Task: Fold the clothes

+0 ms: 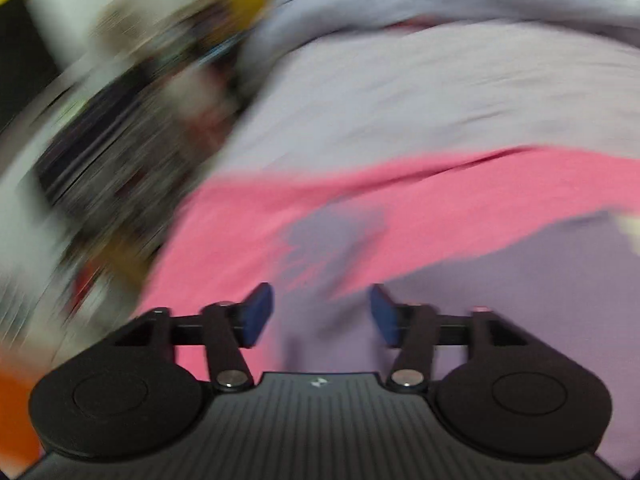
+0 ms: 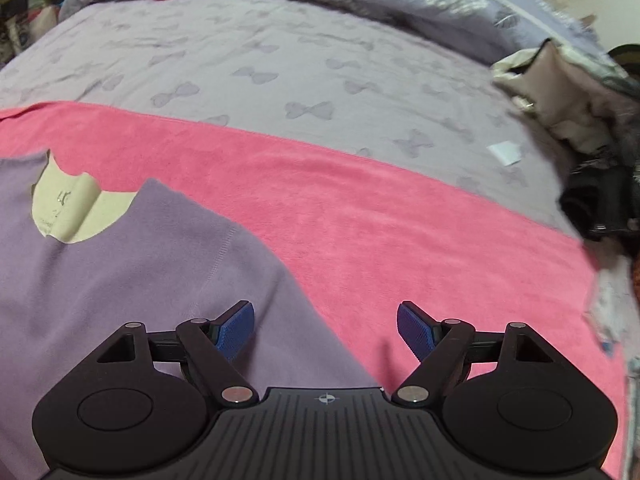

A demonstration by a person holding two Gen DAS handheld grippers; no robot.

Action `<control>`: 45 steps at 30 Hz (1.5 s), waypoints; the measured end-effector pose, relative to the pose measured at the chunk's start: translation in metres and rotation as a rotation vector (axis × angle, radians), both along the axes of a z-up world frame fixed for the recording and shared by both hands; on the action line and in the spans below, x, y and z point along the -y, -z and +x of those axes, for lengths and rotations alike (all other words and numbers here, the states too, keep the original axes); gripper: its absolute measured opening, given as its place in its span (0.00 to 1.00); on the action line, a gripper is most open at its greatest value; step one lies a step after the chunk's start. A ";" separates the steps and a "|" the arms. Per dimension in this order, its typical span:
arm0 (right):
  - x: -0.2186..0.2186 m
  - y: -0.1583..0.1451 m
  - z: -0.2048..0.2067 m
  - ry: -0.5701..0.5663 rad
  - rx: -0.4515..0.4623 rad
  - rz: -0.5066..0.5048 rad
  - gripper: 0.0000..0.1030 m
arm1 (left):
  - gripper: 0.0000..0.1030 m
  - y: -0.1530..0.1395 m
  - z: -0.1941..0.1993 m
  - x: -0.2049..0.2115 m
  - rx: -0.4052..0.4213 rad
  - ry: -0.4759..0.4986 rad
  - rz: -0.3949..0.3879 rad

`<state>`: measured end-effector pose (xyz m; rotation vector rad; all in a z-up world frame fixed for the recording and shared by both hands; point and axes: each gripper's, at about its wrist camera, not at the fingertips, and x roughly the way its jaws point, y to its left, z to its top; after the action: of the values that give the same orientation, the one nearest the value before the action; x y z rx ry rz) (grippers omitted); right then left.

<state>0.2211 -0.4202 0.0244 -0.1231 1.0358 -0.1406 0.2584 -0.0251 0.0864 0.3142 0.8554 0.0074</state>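
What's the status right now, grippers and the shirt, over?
Left gripper open, empty, view blurred. Right gripper open, empty, over the edge of the purple shirt. Shirt lies flat on the pink towel. Nothing blocking.

Left wrist view heavily motion-blurred; right wrist view sharp, evenly lit, fisheye-curved edges

Left tool (image 1: 322, 314) and right tool (image 2: 326, 330), both jaws spread wide.
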 end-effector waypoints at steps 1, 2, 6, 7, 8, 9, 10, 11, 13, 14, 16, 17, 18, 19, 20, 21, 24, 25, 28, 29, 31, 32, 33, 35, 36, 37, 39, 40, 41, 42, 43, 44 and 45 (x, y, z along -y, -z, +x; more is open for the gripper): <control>0.002 0.005 0.003 0.002 -0.017 0.036 0.77 | 0.71 0.004 0.006 0.013 -0.007 0.056 -0.008; 0.004 0.011 0.006 0.004 -0.034 0.072 0.77 | 0.78 0.012 0.013 0.021 -0.030 0.082 -0.005; 0.011 0.023 0.008 0.071 -0.041 0.193 0.76 | 0.79 0.044 0.044 0.057 -0.120 0.184 0.006; 0.013 0.021 0.007 0.074 -0.035 0.199 0.76 | 0.79 0.052 0.052 0.065 -0.142 0.210 0.009; 0.014 0.019 0.006 0.076 -0.028 0.205 0.76 | 0.80 0.059 0.059 0.074 -0.165 0.235 0.011; 0.013 0.018 0.005 0.062 -0.009 0.191 0.76 | 0.79 0.064 0.061 0.075 -0.181 0.249 -0.012; 0.013 0.017 0.004 0.042 0.002 0.182 0.77 | 0.78 0.066 0.059 0.071 -0.195 0.257 -0.050; 0.013 0.017 0.004 0.022 0.011 0.172 0.78 | 0.75 0.068 0.058 0.066 -0.202 0.264 -0.077; 0.013 0.020 0.007 -0.005 -0.010 0.183 0.78 | 0.63 0.069 0.053 0.065 -0.215 0.273 -0.107; 0.013 0.023 0.007 -0.011 -0.020 0.191 0.76 | 0.49 0.067 0.052 0.066 -0.220 0.277 -0.125; 0.013 0.021 0.008 0.007 -0.021 0.224 0.57 | 0.20 0.064 0.049 0.070 -0.222 0.283 -0.134; 0.011 0.018 0.008 0.009 -0.019 0.235 0.35 | 0.05 0.064 0.048 0.074 -0.213 0.281 -0.109; 0.007 0.013 0.008 0.009 -0.019 0.221 0.21 | 0.04 0.062 0.048 0.077 -0.200 0.280 -0.085; 0.002 0.008 0.008 0.011 -0.014 0.195 0.09 | 0.03 0.059 0.048 0.078 -0.180 0.267 -0.078; -0.002 0.003 0.008 0.021 0.005 0.175 0.08 | 0.03 0.055 0.049 0.078 -0.159 0.246 -0.080; -0.004 -0.004 0.007 0.040 0.027 0.165 0.08 | 0.02 0.051 0.049 0.078 -0.137 0.226 -0.082; -0.003 -0.024 0.008 0.070 0.082 0.174 0.08 | 0.00 0.032 0.057 0.068 -0.069 0.144 -0.109; -0.004 -0.030 0.009 0.073 0.106 0.169 0.08 | 0.00 0.026 0.060 0.064 -0.046 0.116 -0.119; -0.005 -0.052 0.011 0.054 0.193 0.119 0.08 | 0.01 0.007 0.069 0.053 0.017 0.064 -0.148; -0.005 -0.058 0.014 0.048 0.219 0.105 0.08 | 0.00 0.002 0.074 0.051 0.037 0.056 -0.149; -0.004 -0.066 0.025 0.036 0.255 0.104 0.08 | 0.00 0.000 0.086 0.053 0.068 0.054 -0.113; -0.004 -0.066 0.032 0.021 0.270 0.090 0.08 | 0.00 0.002 0.094 0.055 0.083 0.056 -0.075; -0.005 -0.064 0.041 0.005 0.286 0.074 0.07 | 0.00 0.007 0.104 0.056 0.087 0.055 -0.035; -0.004 -0.054 0.061 0.005 0.293 0.056 0.05 | 0.00 0.021 0.124 0.055 0.048 0.028 -0.005; -0.003 -0.047 0.073 0.008 0.285 0.049 0.05 | 0.00 0.030 0.132 0.054 0.021 0.015 0.008; 0.000 -0.034 0.084 0.025 0.248 0.056 0.06 | 0.00 0.038 0.138 0.053 0.001 -0.004 0.039; 0.007 -0.012 0.101 0.069 0.164 0.070 0.07 | 0.00 0.044 0.136 0.051 -0.008 -0.034 0.079; 0.008 -0.010 0.102 0.092 0.149 0.075 0.07 | 0.00 0.041 0.129 0.050 0.003 -0.035 0.074; 0.007 -0.013 0.096 0.077 0.169 0.096 0.10 | 0.00 0.035 0.118 0.050 0.023 -0.010 0.055; 0.002 -0.021 0.085 0.039 0.200 0.124 0.11 | 0.00 0.029 0.106 0.052 0.043 0.026 0.033; -0.004 -0.028 0.074 0.001 0.230 0.151 0.16 | 0.00 0.031 0.096 0.056 0.043 0.060 0.031; -0.014 -0.034 0.062 -0.047 0.234 0.170 0.21 | 0.00 0.037 0.088 0.061 0.032 0.092 0.039; -0.028 -0.034 0.050 -0.105 0.220 0.180 0.22 | 0.01 0.042 0.079 0.067 0.021 0.124 0.048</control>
<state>0.2711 -0.3925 0.0586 0.0019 0.8166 0.0343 0.3376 -0.0920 0.0440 0.4114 0.8149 -0.0839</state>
